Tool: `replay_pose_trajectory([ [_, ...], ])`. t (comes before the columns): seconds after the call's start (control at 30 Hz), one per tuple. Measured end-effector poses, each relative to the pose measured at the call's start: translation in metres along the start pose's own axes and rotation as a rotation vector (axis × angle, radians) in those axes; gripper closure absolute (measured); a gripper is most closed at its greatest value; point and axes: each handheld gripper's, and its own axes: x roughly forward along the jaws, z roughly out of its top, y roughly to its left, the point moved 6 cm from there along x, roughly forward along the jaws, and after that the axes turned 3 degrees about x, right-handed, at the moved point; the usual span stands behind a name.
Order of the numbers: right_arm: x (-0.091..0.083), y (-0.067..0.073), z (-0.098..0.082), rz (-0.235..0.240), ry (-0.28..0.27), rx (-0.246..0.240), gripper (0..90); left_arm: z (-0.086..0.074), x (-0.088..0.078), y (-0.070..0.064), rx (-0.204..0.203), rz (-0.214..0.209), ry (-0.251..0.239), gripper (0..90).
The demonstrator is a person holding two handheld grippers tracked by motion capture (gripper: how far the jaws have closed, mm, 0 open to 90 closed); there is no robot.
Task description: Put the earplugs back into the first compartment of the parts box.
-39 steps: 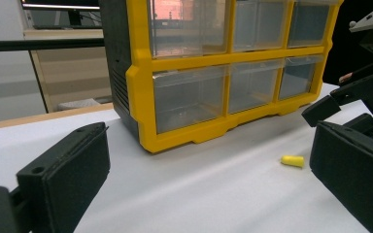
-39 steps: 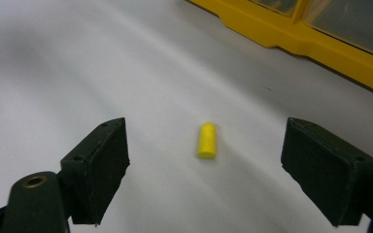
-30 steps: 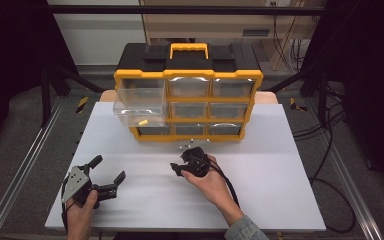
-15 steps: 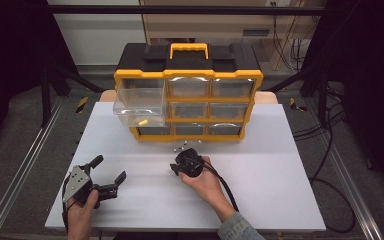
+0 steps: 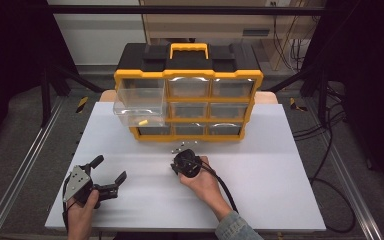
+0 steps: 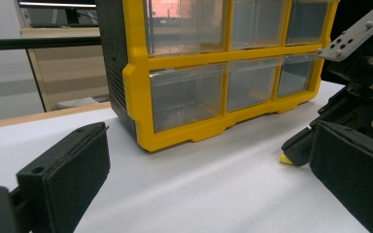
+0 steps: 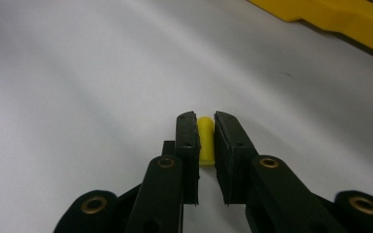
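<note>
Since a second ago the right gripper (image 5: 174, 167) has turned down to the table (image 5: 280, 190). The left gripper (image 5: 111, 174) rests wide open. The right clamps a yellow peg (image 7: 205, 141); dropping it in the open drawer (image 5: 137, 102) seemingly remains.

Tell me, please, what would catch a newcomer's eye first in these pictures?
The yellow-and-black drawer cabinet at the far side of the white table stands out first, its upper-left clear drawer pulled out, and a small yellow piece visible just beneath it. Next comes the right gripper, low over the table in front of the cabinet, its jaws closed on a small yellow peg. The left gripper rests open at the near left.
</note>
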Motion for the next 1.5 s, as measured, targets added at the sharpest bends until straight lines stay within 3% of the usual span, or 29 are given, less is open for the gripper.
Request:
replay_pose_trajectory([
  [0.23, -0.021, -0.003, 0.008, 0.010, -0.068, 0.006, 82.0, 0.000, 0.000, 0.000, 0.002, 0.002, 0.001, 0.7],
  [0.3, -0.036, -0.005, 0.014, 0.013, -0.133, 0.005, 82.0, 0.000, 0.000, 0.000, 0.002, 0.002, -0.001, 0.7],
  [0.4, -0.046, -0.007, 0.018, 0.007, -0.169, 0.001, 82.0, 0.000, -0.001, 0.000, 0.005, 0.004, 0.000, 0.7],
  [0.43, -0.057, -0.007, 0.022, 0.007, -0.207, 0.001, 82.0, 0.001, -0.001, -0.001, 0.007, 0.004, -0.001, 0.6],
  [0.83, -0.113, -0.016, 0.046, -0.026, -0.352, -0.014, 82.0, 0.001, -0.003, 0.001, 0.000, 0.010, -0.007, 0.7],
  [0.87, -0.123, -0.017, 0.053, -0.034, -0.378, -0.020, 82.0, 0.001, -0.003, 0.001, -0.001, 0.011, -0.006, 0.7],
  [1.13, -0.164, -0.016, 0.085, -0.065, -0.456, -0.055, 82.0, 0.001, -0.003, 0.001, -0.001, 0.013, -0.010, 0.7],
  [1.5, -0.191, -0.012, 0.121, -0.092, -0.527, -0.096, 82.0, 0.002, -0.004, 0.001, -0.001, 0.013, -0.010, 0.6],
])
